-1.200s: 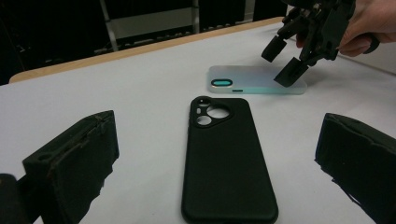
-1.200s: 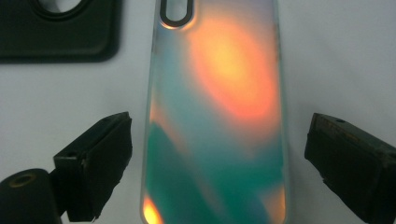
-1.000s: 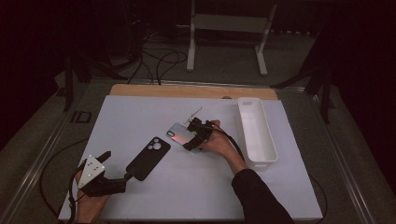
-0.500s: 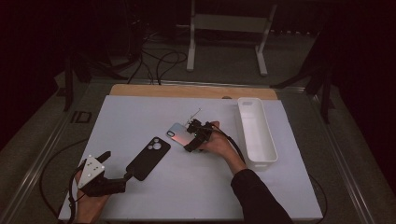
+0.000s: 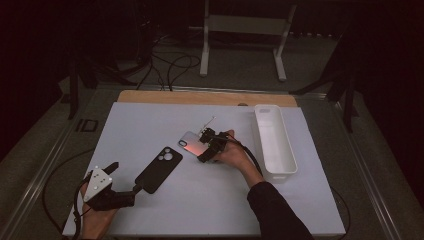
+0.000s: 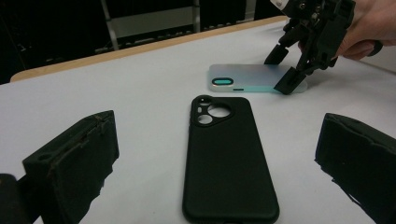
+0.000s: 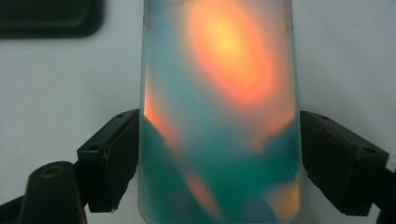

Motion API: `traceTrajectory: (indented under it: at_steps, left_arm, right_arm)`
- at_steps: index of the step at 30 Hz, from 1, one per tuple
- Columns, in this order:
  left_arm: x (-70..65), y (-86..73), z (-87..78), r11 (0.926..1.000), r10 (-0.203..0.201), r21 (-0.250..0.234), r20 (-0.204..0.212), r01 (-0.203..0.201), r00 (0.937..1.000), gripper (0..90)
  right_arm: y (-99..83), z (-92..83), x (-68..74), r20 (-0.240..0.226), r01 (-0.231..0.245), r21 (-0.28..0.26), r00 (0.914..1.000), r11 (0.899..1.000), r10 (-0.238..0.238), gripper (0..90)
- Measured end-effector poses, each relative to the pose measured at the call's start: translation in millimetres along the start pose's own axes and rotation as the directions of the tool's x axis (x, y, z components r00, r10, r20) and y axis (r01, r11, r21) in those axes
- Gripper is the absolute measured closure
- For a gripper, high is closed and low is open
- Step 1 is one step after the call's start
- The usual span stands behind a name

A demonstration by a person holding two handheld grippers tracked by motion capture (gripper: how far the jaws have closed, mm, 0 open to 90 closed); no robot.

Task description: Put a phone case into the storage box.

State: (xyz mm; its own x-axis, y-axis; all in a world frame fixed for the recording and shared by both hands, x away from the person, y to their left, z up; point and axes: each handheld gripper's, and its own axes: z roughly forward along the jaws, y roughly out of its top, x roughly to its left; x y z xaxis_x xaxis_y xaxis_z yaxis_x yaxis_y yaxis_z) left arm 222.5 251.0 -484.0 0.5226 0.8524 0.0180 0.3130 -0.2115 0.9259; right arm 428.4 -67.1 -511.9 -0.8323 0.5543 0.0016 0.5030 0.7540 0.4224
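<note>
The white tabletop (image 5: 150,125) carries everything in play, with a long white tray (image 5: 272,142) set along its right side, well apart from the work. Near the middle lie two phone cases. The black case (image 6: 229,158) lies flat, camera cut-out away from the person, between the spread jaws of the left tool (image 5: 117,192); in the left gripper view those jaws stand wide on either side of it and touch nothing, so that tool is open and empty. Just beyond the black case lies the translucent case (image 7: 219,112), tinted teal and orange, also flat on the tabletop.

The step in hand is judged to be the grasp of the translucent case by the right tool (image 5: 206,152). Its jaws have just been closing, with the case between them. In the right gripper view the left pad is seen at the case's long edge, while a thin strip of tabletop is seen between the right pad and the other edge, so no firm grip is made yet.

The next move is judged to call for the last bit of closing, kept even on both edges so the thin shell is not skewed or flexed, before any lift is tried.
</note>
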Motion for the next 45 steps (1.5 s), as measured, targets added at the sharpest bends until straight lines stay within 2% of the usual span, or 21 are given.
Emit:
traceTrajectory:
  at_steps: [4, 10, 12, 19, 24, 30, 36, 37, 38, 39, 41, 45]
  left_arm:
    - [0.3, -0.1, -0.1, 1.0000, 0.000, 0.001, -0.001, 0.000, 1.0000, 0.3]
    - [-0.1, -0.4, 0.8, 1.0000, 0.001, 0.007, -0.003, -0.001, 1.0000, 0.3]
    - [-0.1, -0.4, 0.8, 1.0000, 0.001, 0.007, -0.003, 0.000, 1.0000, 0.3]
    - [-0.9, -0.4, 1.6, 0.9999, 0.000, 0.013, -0.006, 0.000, 1.0000, 0.3]
    - [-1.1, -0.3, 2.4, 0.9999, 0.001, 0.017, -0.006, 0.000, 1.0000, 0.3]
    - [-1.9, -0.2, 2.9, 0.9998, 0.000, 0.019, -0.005, 0.000, 1.0000, 0.3]
    - [-5.1, 1.1, 5.1, 0.9998, -0.001, 0.022, 0.000, 0.001, 1.0000, 0.3]
    - [-5.1, 1.1, 5.1, 0.9998, -0.001, 0.022, 0.000, 0.001, 1.0000, 0.3]
    - [-6.1, 1.5, 5.7, 0.9997, -0.003, 0.024, 0.003, 0.003, 1.0000, 0.3]
    - [-6.5, 1.6, 6.0, 0.9997, -0.005, 0.024, 0.006, 0.004, 1.0000, 0.3]
    - [-7.1, 2.4, 6.2, 0.9997, -0.014, 0.019, 0.013, 0.014, 0.9998, 0.3]
    - [-7.8, 6.5, 6.4, 0.9982, -0.059, -0.003, 0.031, 0.059, 0.9978, 0.3]
  right_arm:
    - [-0.8, -0.6, 0.9, 0.006, -0.002, -0.001, 1.0000, 1.000, 0.002, 16.7]
    - [-3.5, -1.8, 3.1, 0.022, -0.023, -0.028, 0.9995, 0.999, 0.023, 16.9]
    - [-4.2, -3.0, 2.7, 0.032, -0.016, -0.035, 0.9993, 0.999, 0.017, 16.9]
    - [-6.8, -13.7, 0.4, 0.003, -0.067, -0.118, 0.9977, 0.991, 0.067, 16.8]
    - [-7.0, -23.6, 4.1, 0.011, -0.061, -0.184, 0.9978, 0.981, 0.065, 16.8]
    - [-4.7, -36.1, 8.4, 0.007, -0.062, -0.269, 0.9978, 0.961, 0.066, 16.8]
    - [-3.0, -47.8, 14.2, -0.017, -0.080, -0.355, 0.9967, 0.931, 0.079, 16.8]
    - [-3.0, -47.8, 14.2, -0.017, -0.080, -0.355, 0.9967, 0.931, 0.079, 16.8]
    - [-2.7, -49.9, 15.7, -0.022, -0.085, -0.369, 0.9963, 0.925, 0.082, 16.8]
    - [-2.4, -53.2, 18.5, -0.031, -0.088, -0.395, 0.9961, 0.914, 0.082, 16.8]
    - [-2.3, -57.0, 22.3, -0.032, -0.083, -0.422, 0.9966, 0.903, 0.076, 16.8]
    - [-3.8, -64.1, 29.6, -0.042, -0.074, -0.477, 0.9972, 0.876, 0.061, 16.7]
